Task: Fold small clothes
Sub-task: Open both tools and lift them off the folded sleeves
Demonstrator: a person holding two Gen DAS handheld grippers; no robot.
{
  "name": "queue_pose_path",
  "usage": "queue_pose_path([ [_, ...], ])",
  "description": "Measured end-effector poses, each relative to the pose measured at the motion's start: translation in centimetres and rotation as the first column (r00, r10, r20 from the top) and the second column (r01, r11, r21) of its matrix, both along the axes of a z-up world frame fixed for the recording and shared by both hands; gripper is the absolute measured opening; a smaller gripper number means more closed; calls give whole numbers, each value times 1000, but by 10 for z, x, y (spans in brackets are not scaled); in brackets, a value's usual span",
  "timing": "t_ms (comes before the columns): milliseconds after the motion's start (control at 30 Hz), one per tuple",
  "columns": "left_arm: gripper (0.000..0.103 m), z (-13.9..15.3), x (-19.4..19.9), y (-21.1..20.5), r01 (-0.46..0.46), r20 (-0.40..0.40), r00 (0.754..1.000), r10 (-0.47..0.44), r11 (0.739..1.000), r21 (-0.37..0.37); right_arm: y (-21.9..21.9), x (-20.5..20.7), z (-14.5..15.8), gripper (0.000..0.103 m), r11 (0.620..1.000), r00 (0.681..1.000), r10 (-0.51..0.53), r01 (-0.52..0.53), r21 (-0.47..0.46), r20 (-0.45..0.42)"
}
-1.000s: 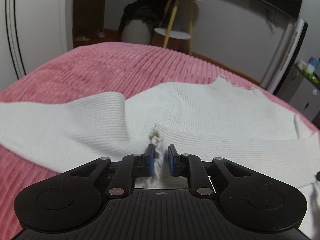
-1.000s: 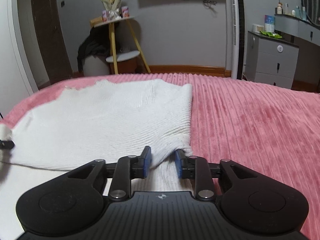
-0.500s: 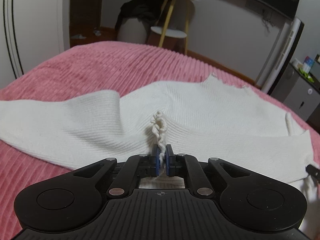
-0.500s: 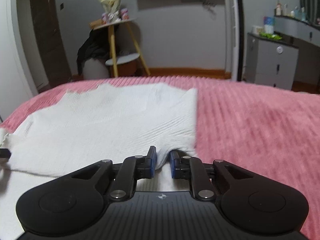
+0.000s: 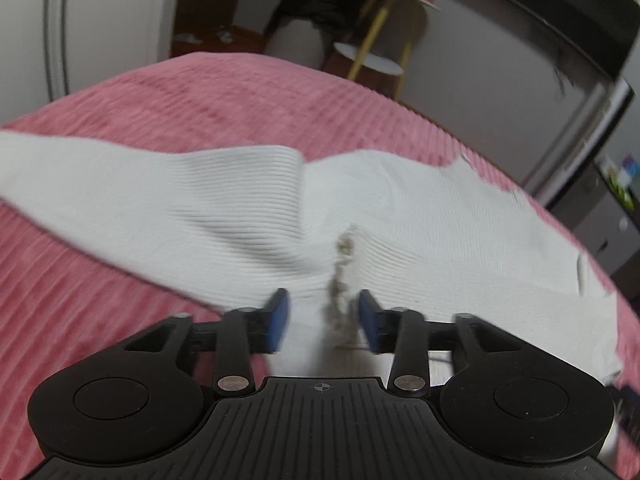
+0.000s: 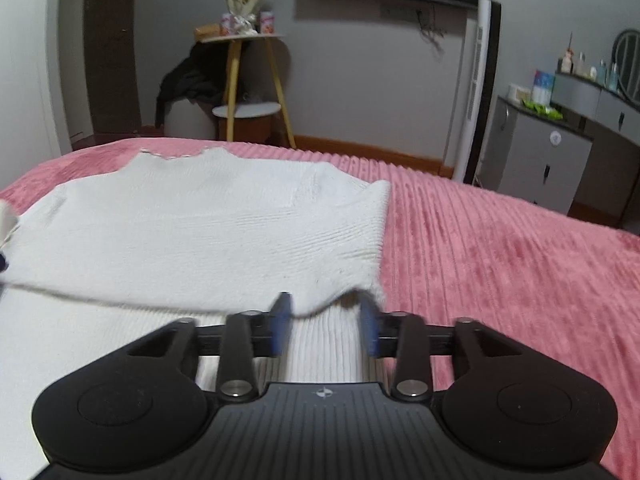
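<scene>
Currently, both fingers are being spread: left gripper (image 5: pixel 323 320) astride the sweater (image 5: pixel 440 216) frayed seam, right gripper (image 6: pixel 325 322) astride its folded edge; sweater's long axis lies crosswise on the bed (image 6: pixel 500 248).

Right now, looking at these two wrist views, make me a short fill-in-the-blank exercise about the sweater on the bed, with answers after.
1. The knit sweater is ____ in colour.
2. It lies on a ribbed bedspread coloured ____.
3. The pads on the right hand-held gripper are ____.
4. On the yellow-legged side table stands a wrapped ____.

Answers: white; pink; blue; bouquet
</scene>
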State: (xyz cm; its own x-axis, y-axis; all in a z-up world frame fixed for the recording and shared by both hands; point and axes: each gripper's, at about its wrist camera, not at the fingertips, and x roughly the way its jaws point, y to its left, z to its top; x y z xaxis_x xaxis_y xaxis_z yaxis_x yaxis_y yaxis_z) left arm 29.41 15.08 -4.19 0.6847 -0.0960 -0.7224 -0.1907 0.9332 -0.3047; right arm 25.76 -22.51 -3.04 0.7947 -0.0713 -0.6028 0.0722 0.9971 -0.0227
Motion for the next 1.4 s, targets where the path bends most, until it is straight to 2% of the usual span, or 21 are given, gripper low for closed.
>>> queue_pose_path([
  [67,80,5,-9,14,-64,18,998,64,998,29,5,-15,0,55,1000,1000,17,-16,-24,9],
  [100,83,7,-13,22,-98,31,995,97,994,47,9,-20,0,56,999,1000,26,-25,-40,8],
  [233,84,6,-26,78,-256,34,966,255,965,61,18,-28,1,64,997,999,26,-24,-69,37],
  [300,84,2,-31,115,-355,10,935,355,935,22,22,-31,-2,72,998,998,27,-25,-51,57],
  [367,83,-3,-36,152,-452,-7,892,451,892,-24,25,-33,-9,83,998,997,37,-34,-44,68],
  [433,83,-7,-38,182,-519,-19,855,518,854,-49,28,-32,-17,88,998,998,43,-40,-57,53],
  [467,82,-10,-38,195,-541,-20,841,541,838,-67,29,-30,-20,94,997,998,40,-37,-62,43],
  [567,80,-16,-36,222,-577,-14,814,580,807,-124,28,-27,-24,99,998,999,11,-9,-62,36],
  [667,71,-22,-34,243,-578,-12,810,586,795,-183,24,-26,-27,99,999,999,2,-1,-35,32],
  [733,64,-28,-30,253,-586,-11,799,601,775,-236,22,-25,-30,99,1000,1000,-3,4,-24,28],
  [933,50,-46,-29,281,-624,-33,743,669,674,-395,23,-25,-33,99,999,999,-7,8,-37,31],
  [1000,34,-49,-29,287,-636,-50,726,685,643,-426,22,-23,-34,99,1000,1000,-10,11,-26,28],
  [1033,13,-48,-29,291,-639,-57,724,687,638,-430,21,-23,-34,99,1000,1000,-11,12,-18,27],
  [1100,9,-40,-32,291,-635,-42,731,681,656,-407,19,-23,-35,99,1000,1000,-12,13,-8,26],
  [1167,9,-25,-30,281,-609,25,753,658,711,-353,20,-23,-35,99,1000,1000,-13,13,-4,26],
  [1300,9,17,-22,233,-462,174,847,502,858,-225,19,-22,-35,99,1000,1000,-14,14,0,27],
  [1400,9,47,-15,164,-294,249,918,308,951,-95,19,-22,-35,99,1000,1000,-15,15,3,27],
])
